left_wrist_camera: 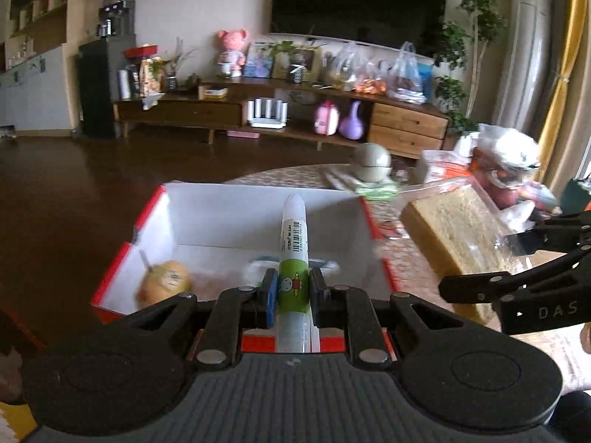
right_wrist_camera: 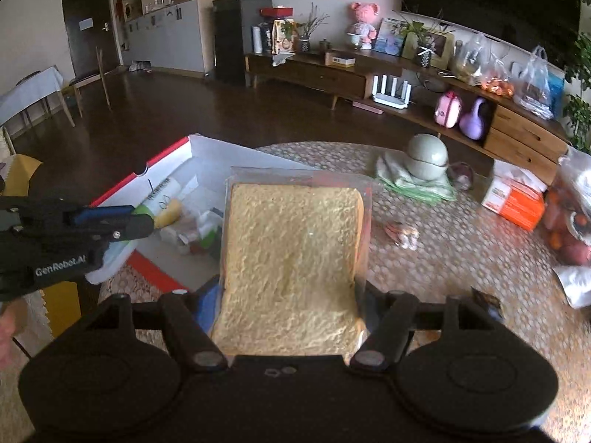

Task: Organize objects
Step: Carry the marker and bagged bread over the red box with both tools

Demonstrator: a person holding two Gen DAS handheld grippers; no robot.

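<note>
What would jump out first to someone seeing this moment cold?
The slice of bread in a clear bag, held flat in the right gripper over the table, fills that view. The left gripper is clamped on a white and green tube above the red-edged box, where a yellowish fruit lies.

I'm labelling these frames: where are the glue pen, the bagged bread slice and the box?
glue pen [left_wrist_camera: 293,288]: left wrist view, green label.
bagged bread slice [right_wrist_camera: 291,258]: right wrist view, crumb face.
box [left_wrist_camera: 229,214]: left wrist view, white inner wall.
</note>
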